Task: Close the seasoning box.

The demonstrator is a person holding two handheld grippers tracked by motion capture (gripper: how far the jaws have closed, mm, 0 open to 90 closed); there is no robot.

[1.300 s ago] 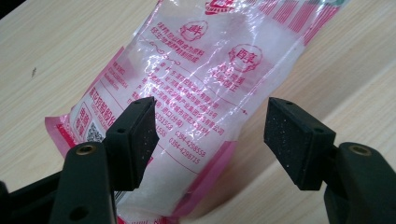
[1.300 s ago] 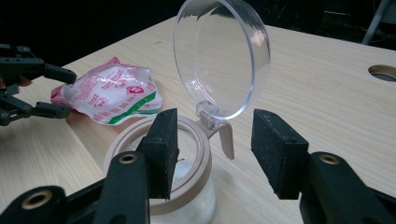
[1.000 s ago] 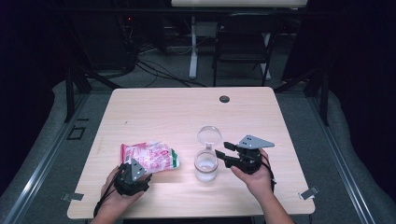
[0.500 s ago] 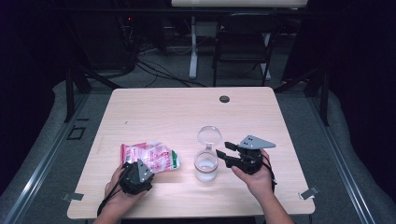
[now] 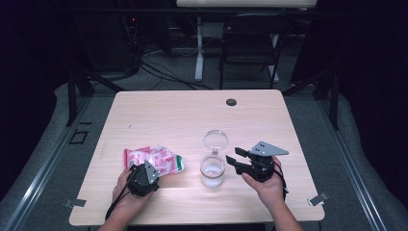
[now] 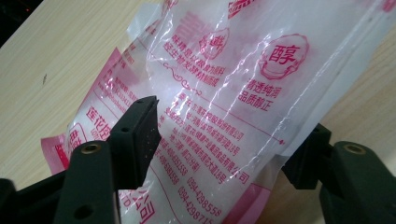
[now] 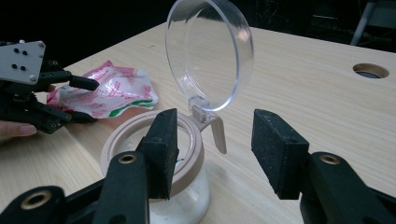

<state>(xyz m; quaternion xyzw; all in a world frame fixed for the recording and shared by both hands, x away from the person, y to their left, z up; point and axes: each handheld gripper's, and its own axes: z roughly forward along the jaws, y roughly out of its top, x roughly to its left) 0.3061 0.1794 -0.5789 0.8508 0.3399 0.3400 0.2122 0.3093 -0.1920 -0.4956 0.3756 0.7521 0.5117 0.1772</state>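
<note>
The crinkly pink-and-clear plastic pouch (image 6: 219, 93) is lying on the wooden tabletop (image 5: 159, 110) between the left claw (image 5: 153, 169)'s closing, not yet pinching jaws. The right claw (image 5: 236, 160), wide, is waiting beside the open glass jar (image 5: 212, 169). Next, I judge: pinch, lift.

Desk: pale wooden desk (image 5: 159, 110), with a small dark round hole (image 5: 231, 102) near its far edge.
Packet: crinkled pink-and-white plastic packet (image 5: 161, 158) with a green edge, lying flat near the front left.
Jar: clear round jar (image 5: 212, 172) with its transparent hinged lid (image 5: 215, 140) swung open toward the far side, standing right of the packet.
Left tongs (image 5: 144, 174): at the packet's near edge; their jaws have just been closing.
Right tongs (image 5: 236, 161): just right of the jar, jaws parted, pointing at it.
</note>
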